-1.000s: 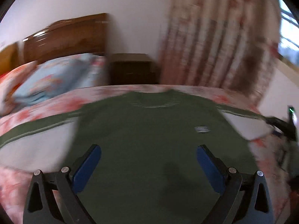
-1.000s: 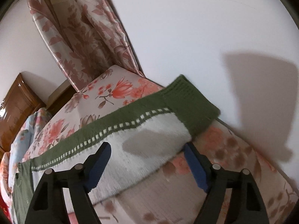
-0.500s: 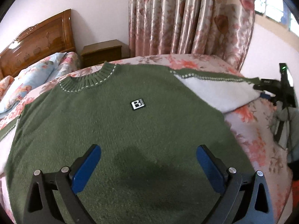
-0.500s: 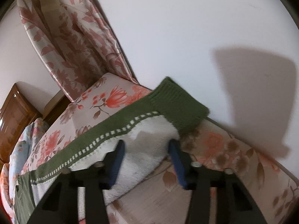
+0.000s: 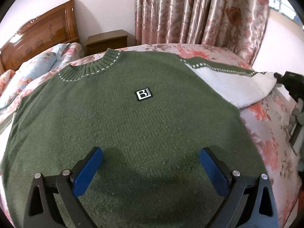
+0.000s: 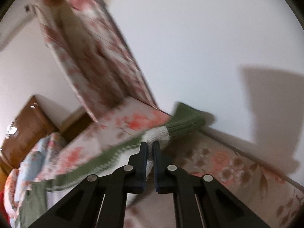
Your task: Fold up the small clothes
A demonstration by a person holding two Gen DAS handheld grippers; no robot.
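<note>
A green knit sweater (image 5: 133,125) with a small "B" patch (image 5: 143,95) lies flat, front up, on the floral bed. Its right sleeve (image 5: 233,83) is white with a green stripe and stretches to the right. My left gripper (image 5: 150,163) is open and hovers over the sweater's lower body, holding nothing. My right gripper (image 6: 149,146) is shut on the white part of that sleeve (image 6: 157,134), just behind its green cuff (image 6: 186,123), and lifts it off the bed. The right gripper also shows in the left wrist view (image 5: 290,81).
The floral bedspread (image 5: 266,133) runs to the bed's right edge. A wooden headboard (image 5: 38,36), pillows (image 5: 32,72) and a nightstand (image 5: 106,41) stand at the far left. Floral curtains (image 5: 199,11) hang behind. A white wall (image 6: 209,47) is close past the cuff.
My right gripper closed on the sleeve near the cuff and began lifting it. My left gripper swung to face the sweater's chest and moved in closer, still open.
</note>
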